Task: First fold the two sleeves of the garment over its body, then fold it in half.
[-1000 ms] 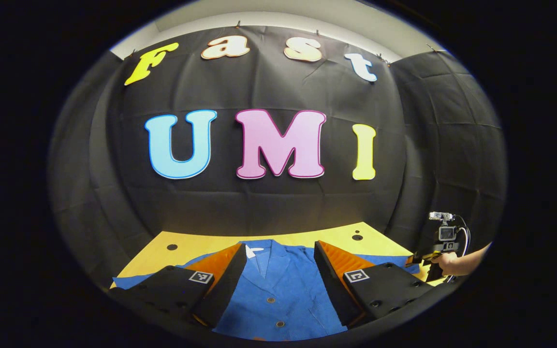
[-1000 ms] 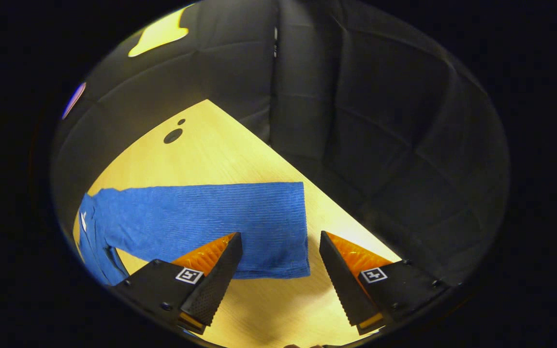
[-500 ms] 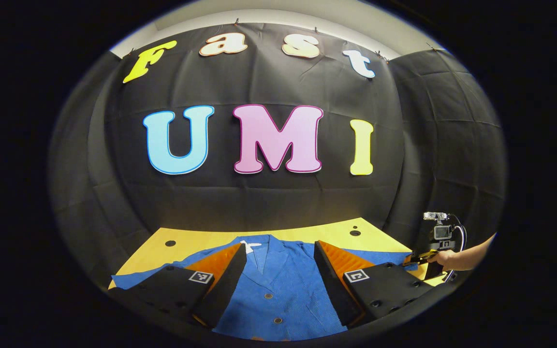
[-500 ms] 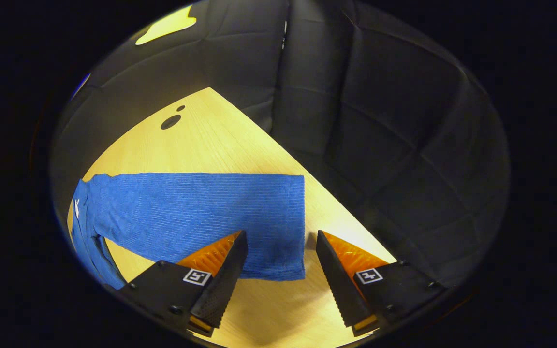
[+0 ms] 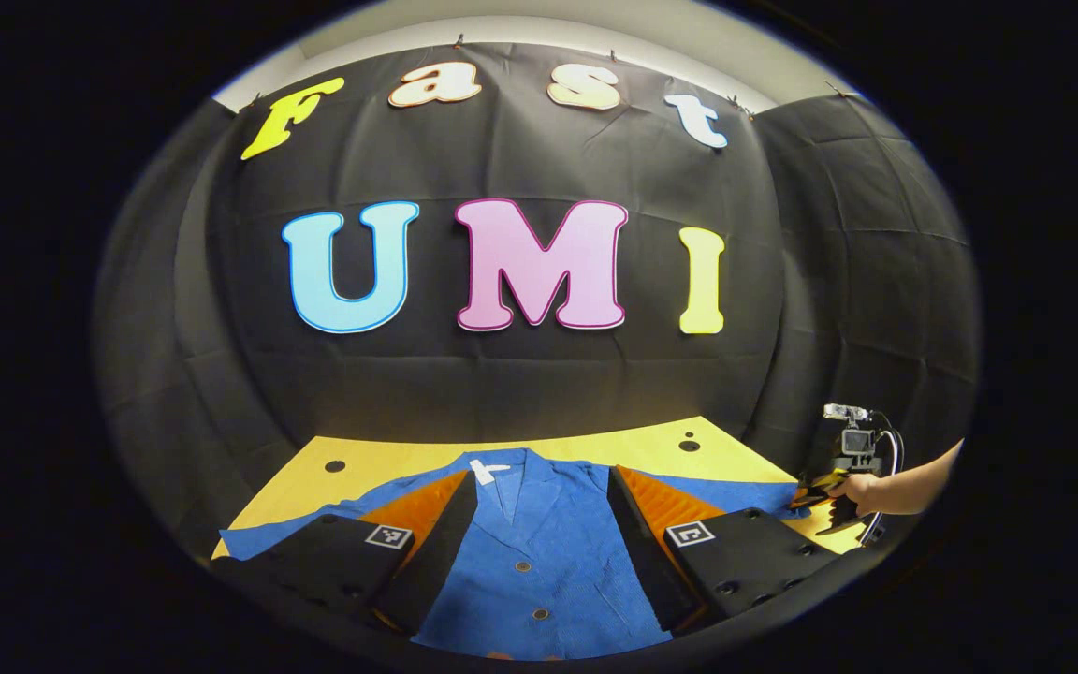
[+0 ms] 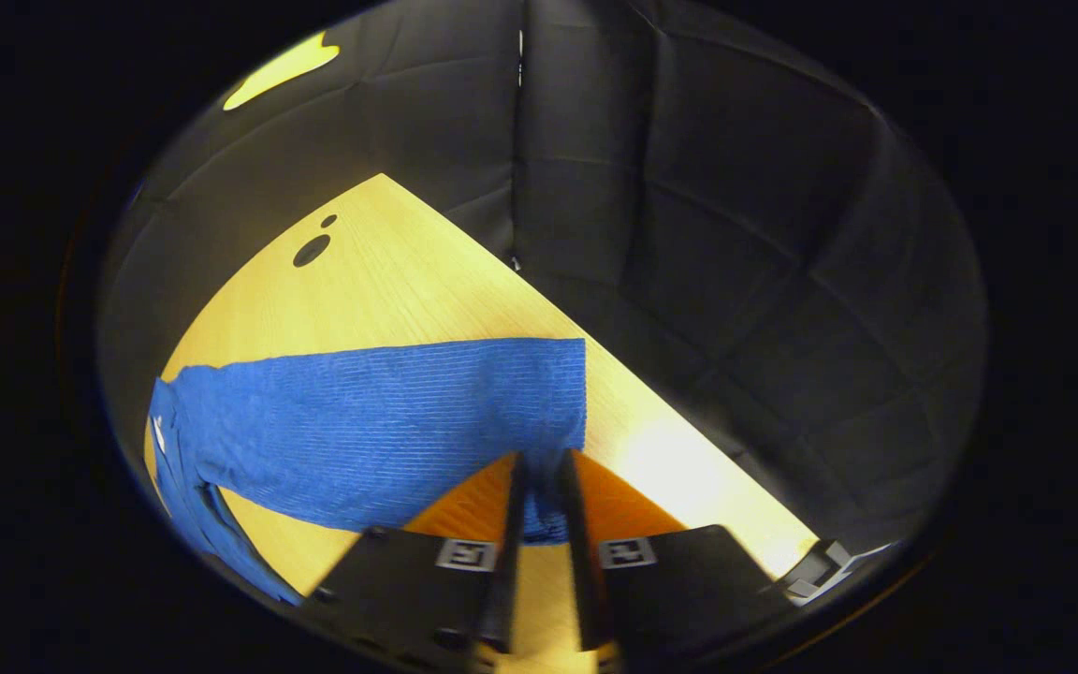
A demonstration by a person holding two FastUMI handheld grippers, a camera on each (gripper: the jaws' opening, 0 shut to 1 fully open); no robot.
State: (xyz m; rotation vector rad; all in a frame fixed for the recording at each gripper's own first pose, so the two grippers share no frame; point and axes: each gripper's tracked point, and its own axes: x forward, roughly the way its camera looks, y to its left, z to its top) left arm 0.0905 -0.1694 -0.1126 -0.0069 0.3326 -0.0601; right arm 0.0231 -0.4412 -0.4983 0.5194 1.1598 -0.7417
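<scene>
The right gripper pinches the cuff of the blue garment's sleeve, which lies flat on the yellow table. The left gripper hangs wide open above the garment body (buttons facing up).

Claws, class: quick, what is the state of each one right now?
Left claw: open, hovering over the blue garment, holding nothing.
Right claw: closed on the sleeve cuff.
</scene>
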